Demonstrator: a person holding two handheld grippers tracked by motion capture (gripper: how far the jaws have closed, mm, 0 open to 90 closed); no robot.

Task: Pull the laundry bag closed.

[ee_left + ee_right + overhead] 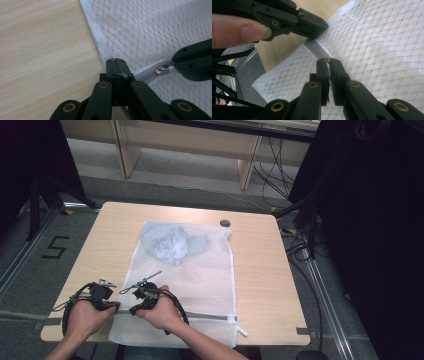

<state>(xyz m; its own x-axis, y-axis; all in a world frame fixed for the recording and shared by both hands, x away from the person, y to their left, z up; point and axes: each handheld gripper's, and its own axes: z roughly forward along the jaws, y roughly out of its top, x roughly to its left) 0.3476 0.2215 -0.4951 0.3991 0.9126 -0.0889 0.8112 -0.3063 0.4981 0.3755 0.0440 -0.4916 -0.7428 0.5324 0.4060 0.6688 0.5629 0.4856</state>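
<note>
A white mesh laundry bag (200, 270) lies flat on the wooden table (260, 270), with a light blue garment (172, 242) bunched inside its far end. A grey zipper (210, 316) runs along the near end. My left gripper (116, 306) (116, 61) is shut on the bag's corner at the zipper's left end. Close to its right, my right gripper (134, 310) (327, 60) is shut on the zipper pull; the metal slider (162, 70) shows just in front of its tips. In the right gripper view the left gripper (309, 22) is at the top, with a fingertip beside it.
A small dark round object (225, 223) lies on the table by the bag's far right corner. Black curtains and stand legs flank the table. Cables trail on the floor at the right. A wooden bench stands beyond the table.
</note>
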